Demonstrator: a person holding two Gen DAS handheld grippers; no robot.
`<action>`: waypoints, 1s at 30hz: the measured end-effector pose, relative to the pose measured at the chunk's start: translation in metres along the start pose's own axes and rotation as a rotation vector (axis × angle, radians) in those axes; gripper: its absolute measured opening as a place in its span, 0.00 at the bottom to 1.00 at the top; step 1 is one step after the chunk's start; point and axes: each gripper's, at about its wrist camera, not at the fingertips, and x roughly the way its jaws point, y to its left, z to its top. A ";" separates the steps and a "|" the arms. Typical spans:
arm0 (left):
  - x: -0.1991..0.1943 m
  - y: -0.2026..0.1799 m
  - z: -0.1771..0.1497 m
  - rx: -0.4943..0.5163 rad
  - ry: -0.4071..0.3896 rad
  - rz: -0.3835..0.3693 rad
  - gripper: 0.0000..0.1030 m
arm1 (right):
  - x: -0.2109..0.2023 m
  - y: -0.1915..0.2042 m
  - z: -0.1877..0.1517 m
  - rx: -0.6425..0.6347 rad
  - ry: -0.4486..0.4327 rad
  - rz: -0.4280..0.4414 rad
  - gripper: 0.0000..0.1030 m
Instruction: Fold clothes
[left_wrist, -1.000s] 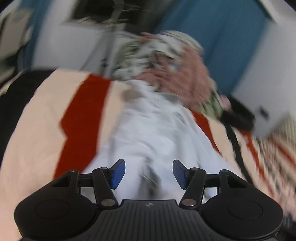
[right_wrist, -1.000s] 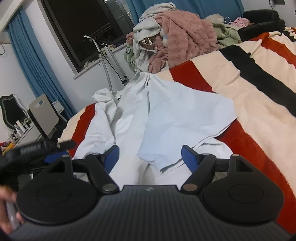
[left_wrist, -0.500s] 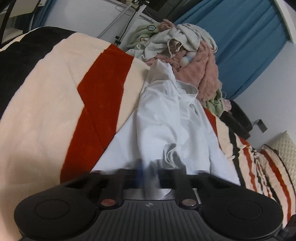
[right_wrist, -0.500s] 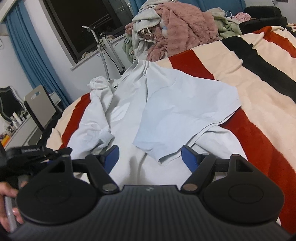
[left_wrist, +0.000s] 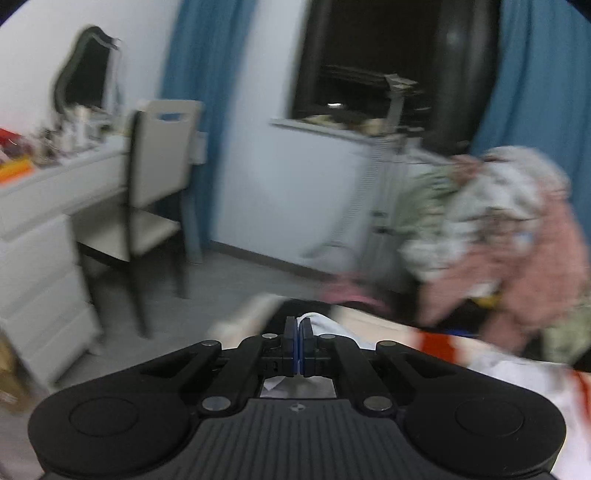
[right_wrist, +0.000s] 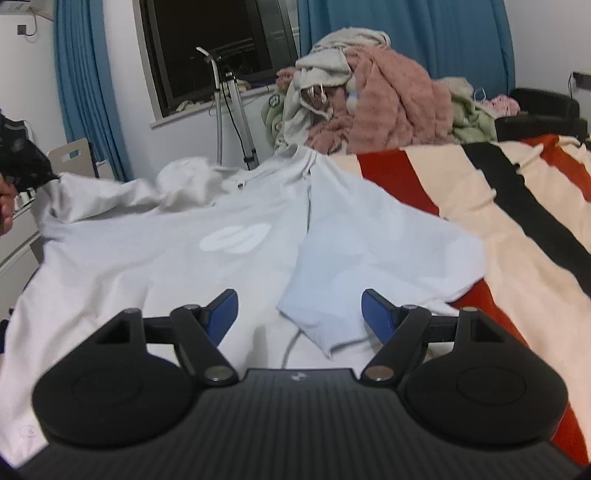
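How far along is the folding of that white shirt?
Early on. Done: the right sleeve is folded in over the white shirt on the striped blanket. In hand: the left tongs are shut on the shirt's other sleeve, lifted at the left edge; the right tongs hover open. Left: that sleeve and the body folds.

Lit evenly by cool indoor light, moderately bright; dark window (right_wrist: 218, 51) at 11 o'clock gives no daylight. Soft shadows only, faint beneath the folded sleeve (right_wrist: 373, 266) at centre. No hard glare, just a dull sheen on black plastic at 6 o'clock. Strong motion blur across the left wrist view: chair (left_wrist: 155, 184) at 9 o'clock and clothes pile (left_wrist: 495, 229) at 3 o'clock smeared, the fingers (left_wrist: 290, 345) alone sharp. Sharper in the right wrist view, slightly soft. Fisheye bending of curtains (right_wrist: 88, 92) toward the edges; dark vignette in the corners.
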 end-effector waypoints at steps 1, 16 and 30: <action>0.014 0.005 0.001 -0.006 0.019 0.028 0.00 | 0.003 0.002 0.000 -0.009 -0.003 -0.002 0.73; 0.030 0.052 -0.055 -0.059 0.023 -0.091 0.43 | 0.019 0.020 -0.006 -0.060 0.017 0.014 0.73; 0.028 0.010 -0.083 0.081 0.103 -0.146 0.48 | 0.015 0.022 -0.007 -0.041 0.032 0.038 0.73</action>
